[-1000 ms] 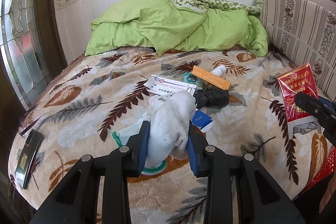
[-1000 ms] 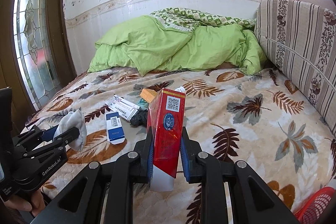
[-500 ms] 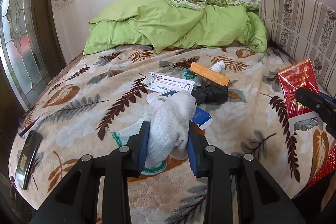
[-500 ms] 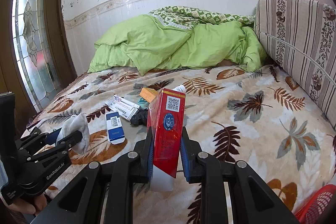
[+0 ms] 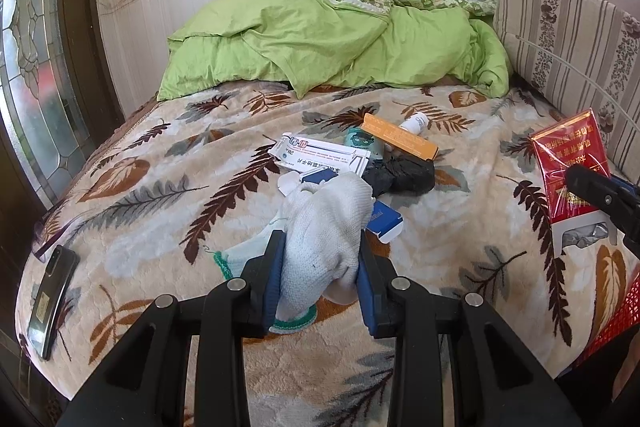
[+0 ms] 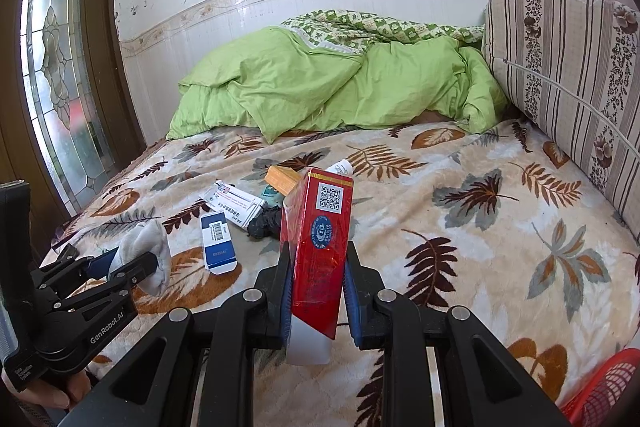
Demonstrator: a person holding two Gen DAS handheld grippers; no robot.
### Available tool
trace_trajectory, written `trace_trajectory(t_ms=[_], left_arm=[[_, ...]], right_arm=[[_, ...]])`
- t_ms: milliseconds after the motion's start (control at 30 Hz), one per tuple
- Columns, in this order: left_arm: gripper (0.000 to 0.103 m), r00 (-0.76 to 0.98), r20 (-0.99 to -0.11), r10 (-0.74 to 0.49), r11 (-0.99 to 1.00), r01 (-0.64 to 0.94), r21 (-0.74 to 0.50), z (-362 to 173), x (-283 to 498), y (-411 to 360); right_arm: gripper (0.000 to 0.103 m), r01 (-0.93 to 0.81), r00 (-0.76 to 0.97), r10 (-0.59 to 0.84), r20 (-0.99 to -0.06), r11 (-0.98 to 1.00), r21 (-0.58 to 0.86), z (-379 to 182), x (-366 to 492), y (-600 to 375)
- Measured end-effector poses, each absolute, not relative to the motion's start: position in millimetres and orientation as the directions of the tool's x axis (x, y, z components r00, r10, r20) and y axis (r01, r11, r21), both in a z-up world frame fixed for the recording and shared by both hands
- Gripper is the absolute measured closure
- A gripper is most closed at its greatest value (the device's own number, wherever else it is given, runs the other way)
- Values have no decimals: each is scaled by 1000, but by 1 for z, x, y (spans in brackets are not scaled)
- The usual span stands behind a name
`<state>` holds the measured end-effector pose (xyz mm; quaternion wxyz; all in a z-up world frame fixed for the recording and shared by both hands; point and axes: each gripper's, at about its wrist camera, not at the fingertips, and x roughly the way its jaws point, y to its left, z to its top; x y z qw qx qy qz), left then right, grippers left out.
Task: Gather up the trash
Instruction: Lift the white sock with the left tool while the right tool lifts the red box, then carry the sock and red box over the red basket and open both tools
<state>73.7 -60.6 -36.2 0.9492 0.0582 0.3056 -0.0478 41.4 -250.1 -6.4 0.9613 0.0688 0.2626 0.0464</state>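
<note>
The left gripper (image 5: 320,277) is clamping a limp white glove (image 5: 326,227) above the bed (image 6: 500,227); the right gripper (image 6: 314,283) is pinching a red carton (image 6: 318,239). That tall carton could be slipping loose before reaching the red basket (image 6: 604,387).

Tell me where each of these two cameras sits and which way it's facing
Left wrist view: sits on the left hand-held gripper, looking forward and down over the bed; its fingers clamp a white glove; the right hand-held gripper's tip enters at right.
Right wrist view: sits on the right hand-held gripper, facing the same way; its fingers clamp a red carton; the left hand-held gripper and the person's hand show lower left.
Shared: green duvet, orange box, black bag, red basket.
</note>
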Motion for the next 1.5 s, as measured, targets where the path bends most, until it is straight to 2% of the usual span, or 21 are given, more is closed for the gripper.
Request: trace_trajectory(t_ms=[1133,1267,1500], left_arm=[[71,805,-591,-59,988,130,79,-34,76,-61],[71,800,-590,-104,983,175,64,-37,69,-70],[71,756,-581,-301,918,394,38,-21,25,-131]], right_arm=[[80,-42,853,130,-505,982,183,-10,40,-260],[80,-22,856,133,-500,975,223,-4,31,-272],[80,42,870,120,-477,948,316,16,-21,-326]])
